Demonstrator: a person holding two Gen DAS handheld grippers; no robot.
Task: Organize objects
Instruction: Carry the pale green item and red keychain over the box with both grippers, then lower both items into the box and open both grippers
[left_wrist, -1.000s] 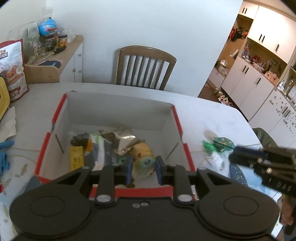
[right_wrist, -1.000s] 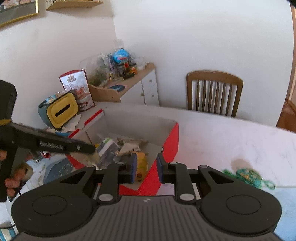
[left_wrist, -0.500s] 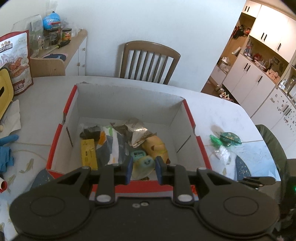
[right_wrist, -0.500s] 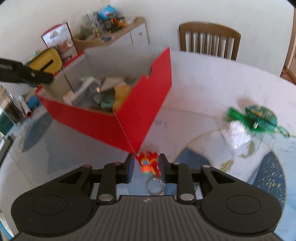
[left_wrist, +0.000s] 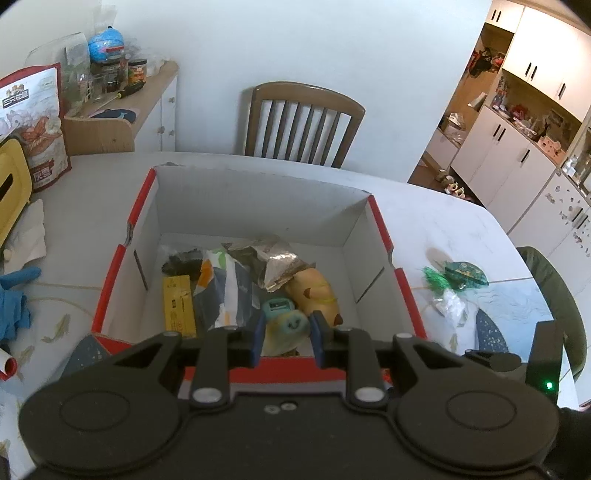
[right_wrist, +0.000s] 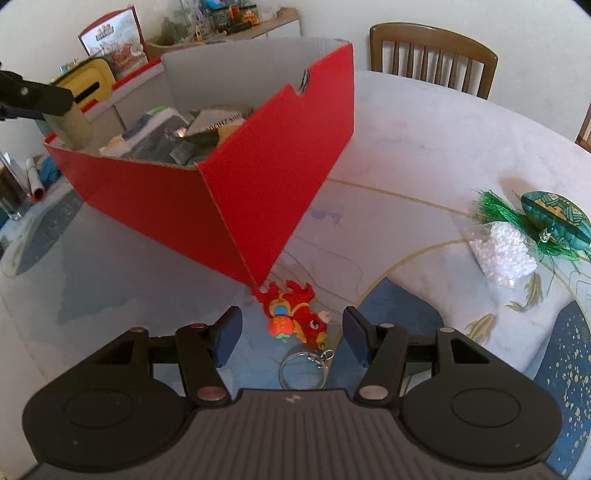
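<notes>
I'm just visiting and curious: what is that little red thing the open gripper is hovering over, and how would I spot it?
Find the big red box on the pale table. At its nearest bottom corner lies a small red fish keychain, between the open fingers of the right gripper. Unlike the green tasselled pouch and white bag to the right, it has orange trim and a metal ring.

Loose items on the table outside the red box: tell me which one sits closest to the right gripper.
The red fish keychain, lying between the open right gripper fingers at the box corner. The green tasselled pouch and white bead bag lie farther right.
</notes>
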